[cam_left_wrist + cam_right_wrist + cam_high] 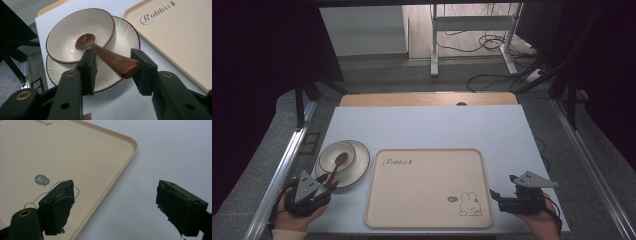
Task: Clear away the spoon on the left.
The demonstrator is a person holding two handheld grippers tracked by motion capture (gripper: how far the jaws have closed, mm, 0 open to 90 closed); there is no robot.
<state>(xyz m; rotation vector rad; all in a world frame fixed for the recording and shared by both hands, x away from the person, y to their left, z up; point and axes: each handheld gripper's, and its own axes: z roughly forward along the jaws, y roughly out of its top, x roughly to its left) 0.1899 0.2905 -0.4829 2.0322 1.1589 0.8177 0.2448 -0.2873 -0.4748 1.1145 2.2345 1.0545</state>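
Note:
A brown wooden spoon (112, 61) rests in a cream bowl (65, 37), which stands on a ribbed cream plate (125, 32) at the table's left. The spoon's thick handle sticks out over the bowl's rim toward me. My left gripper (113, 66) straddles that handle end. The handle lies slantwise between the jaws, close to both pads, and I see no firm squeeze. From above, the left gripper (324, 181) sits at the plate's near edge. My right gripper (115, 205) is open and holds nothing. It hovers by the near right corner of the beige tray (75, 150).
The beige tray (427, 187), printed with a rabbit, fills the middle of the white table (427, 125). A wooden strip runs along the table's far edge. Metal rails flank both sides. A desk frame and cables stand on the floor beyond.

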